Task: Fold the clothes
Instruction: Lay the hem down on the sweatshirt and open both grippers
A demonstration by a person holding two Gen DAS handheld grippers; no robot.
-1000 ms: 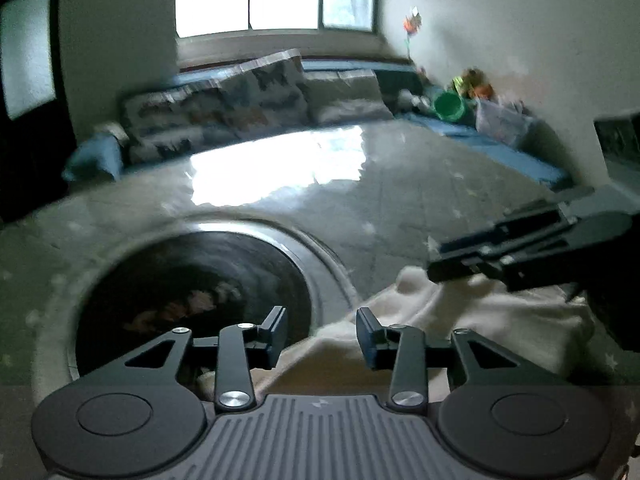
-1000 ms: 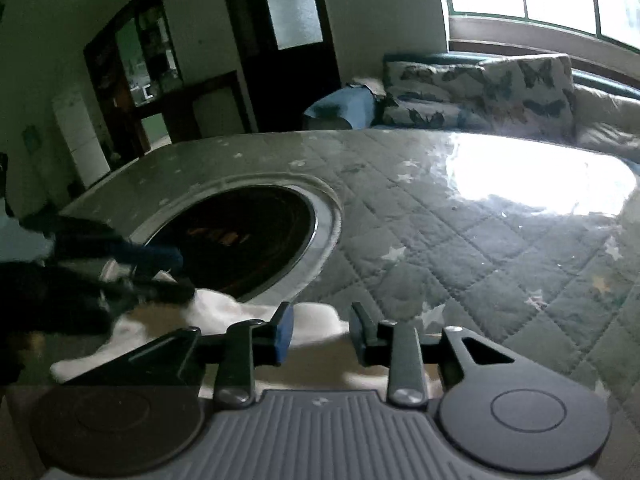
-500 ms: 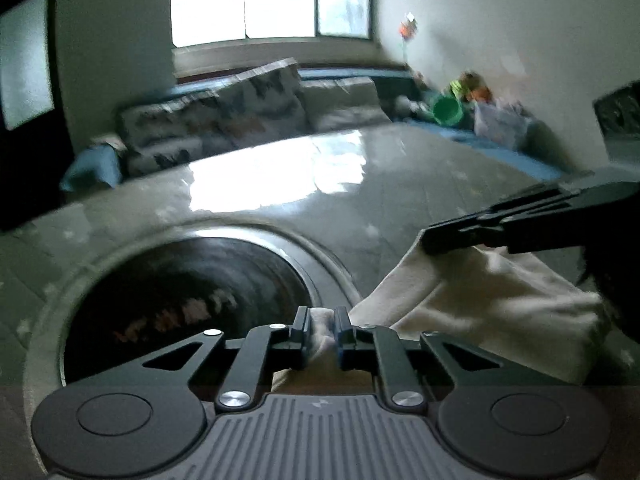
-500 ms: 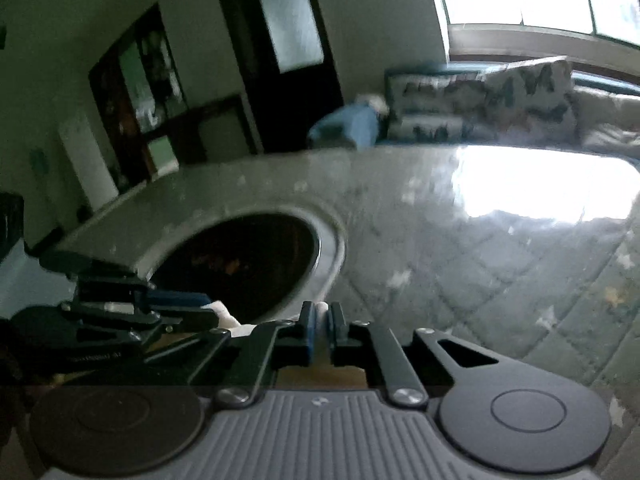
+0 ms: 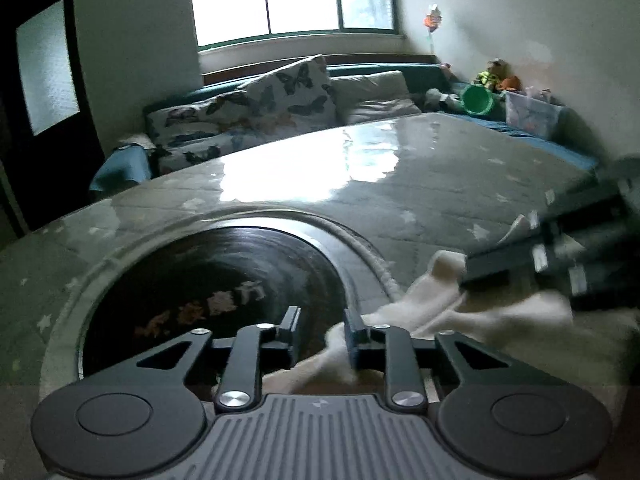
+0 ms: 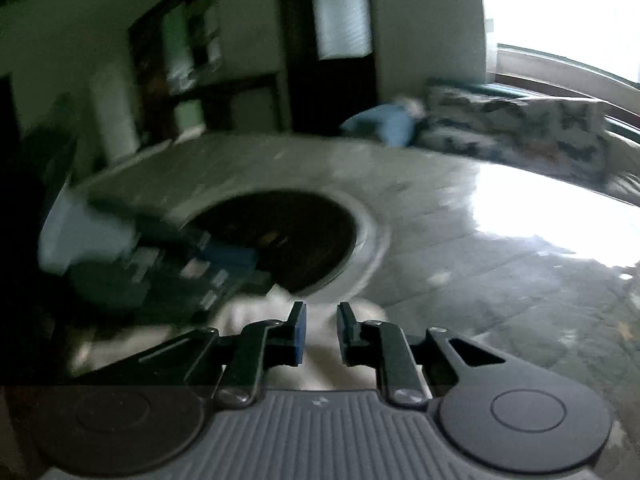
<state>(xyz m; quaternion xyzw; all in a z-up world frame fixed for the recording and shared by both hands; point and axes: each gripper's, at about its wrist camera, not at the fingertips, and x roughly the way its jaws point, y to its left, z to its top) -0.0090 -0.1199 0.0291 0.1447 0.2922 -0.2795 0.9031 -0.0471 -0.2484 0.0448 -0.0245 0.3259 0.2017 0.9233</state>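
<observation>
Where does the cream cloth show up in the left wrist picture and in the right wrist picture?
Left wrist view: cream cloth lies lower right, beside the round dark opening.
Right wrist view: the cloth sits bottom centre, partly behind that camera's gripper fingers.
Shared landmark: the round dark opening in the grey quilted cover.

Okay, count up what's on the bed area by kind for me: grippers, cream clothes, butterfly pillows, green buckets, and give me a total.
Grippers: 2, the left gripper and right gripper, both with jaws opening.
Cream garment: 1, beside the dark round plate on the quilted bed cover.
Butterfly pillows: 2.
Green bucket: 1.
Total: 6.
</observation>
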